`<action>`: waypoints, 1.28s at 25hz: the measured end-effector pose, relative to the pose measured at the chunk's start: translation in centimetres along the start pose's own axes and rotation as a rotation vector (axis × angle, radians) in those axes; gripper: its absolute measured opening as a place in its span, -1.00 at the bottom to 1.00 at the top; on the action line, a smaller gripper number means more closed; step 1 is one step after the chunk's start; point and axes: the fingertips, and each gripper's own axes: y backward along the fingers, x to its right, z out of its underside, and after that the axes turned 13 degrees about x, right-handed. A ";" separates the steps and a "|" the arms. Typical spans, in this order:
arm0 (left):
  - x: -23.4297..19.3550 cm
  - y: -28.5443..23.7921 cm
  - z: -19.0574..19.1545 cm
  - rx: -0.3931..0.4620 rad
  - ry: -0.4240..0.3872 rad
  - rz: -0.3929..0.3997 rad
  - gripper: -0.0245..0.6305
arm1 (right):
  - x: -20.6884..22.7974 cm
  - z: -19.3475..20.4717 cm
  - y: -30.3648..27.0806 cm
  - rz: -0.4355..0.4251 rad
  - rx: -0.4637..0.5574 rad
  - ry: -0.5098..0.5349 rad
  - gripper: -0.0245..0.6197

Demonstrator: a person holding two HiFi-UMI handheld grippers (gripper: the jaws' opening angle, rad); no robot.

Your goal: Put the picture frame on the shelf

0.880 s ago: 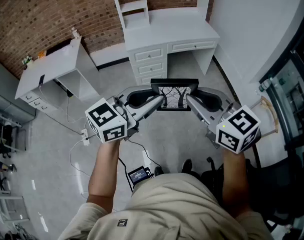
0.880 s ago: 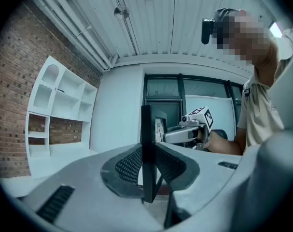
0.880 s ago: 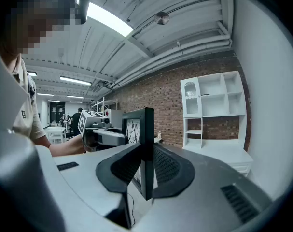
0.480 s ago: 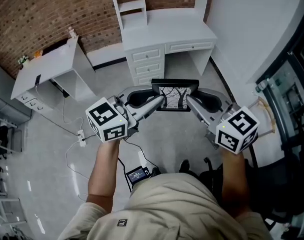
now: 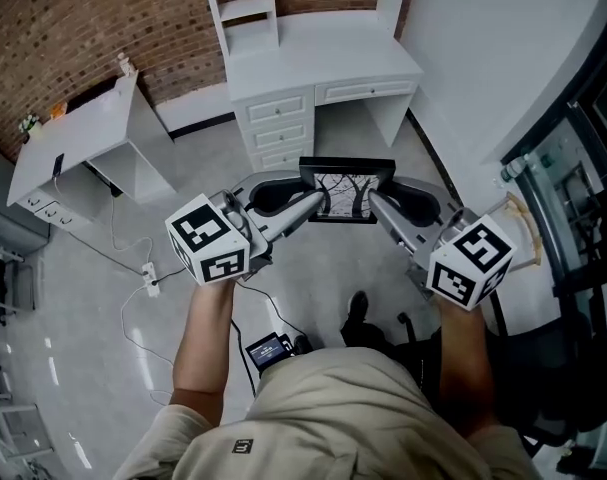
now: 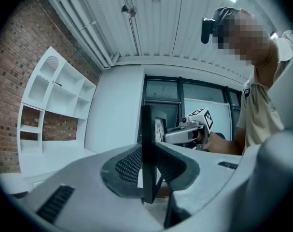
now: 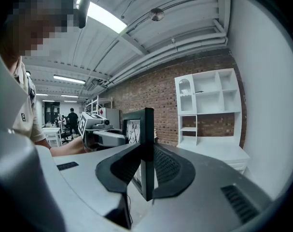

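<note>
A black picture frame [image 5: 346, 189] with a tree drawing hangs in the air between both grippers, above the floor in front of the white desk. My left gripper [image 5: 319, 201] is shut on the frame's left edge [image 6: 147, 153]. My right gripper [image 5: 374, 201] is shut on its right edge [image 7: 147, 149]. The white shelf unit [image 5: 245, 8] stands on the desk at the top of the head view; it also shows as the shelf unit [image 7: 208, 105] ahead on the right and the shelf unit [image 6: 49, 100] on the left.
The white desk [image 5: 323, 63] with drawers [image 5: 279, 133] lies straight ahead. A second white table [image 5: 73, 143] stands to the left against the brick wall. Cables and a power strip [image 5: 148, 280] lie on the floor. A small device [image 5: 271, 350] sits by my feet.
The desk and floor have shifted slightly left and down in the head view as I step forward. Both grippers keep the same hold on the frame.
</note>
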 end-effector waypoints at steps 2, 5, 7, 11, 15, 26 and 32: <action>-0.9 -0.6 0.7 -0.013 0.004 -0.004 -0.67 | 1.1 0.7 -0.3 0.000 0.003 -0.012 -0.69; -1.5 -1.1 1.8 -0.033 0.003 -0.009 -0.67 | 2.0 1.8 -0.4 -0.004 0.012 -0.026 -0.69; -3.1 -3.0 2.4 -0.045 0.007 -0.022 -0.67 | 4.6 2.0 -0.9 -0.012 0.018 -0.039 -0.69; -9.1 -10.5 3.6 -0.079 0.008 -0.049 -0.67 | 14.3 2.1 -2.7 -0.032 0.035 -0.062 -0.69; -13.4 -16.3 4.7 -0.103 -0.002 -0.081 -0.67 | 21.7 2.2 -3.6 -0.050 0.054 -0.088 -0.69; -23.1 -23.8 4.0 -0.143 -0.036 -0.144 -0.67 | 33.1 1.1 -9.0 -0.101 0.085 -0.126 -0.69; -26.5 -22.6 7.2 -0.112 -0.039 -0.158 -0.66 | 34.3 4.6 -11.7 -0.115 0.076 -0.095 -0.70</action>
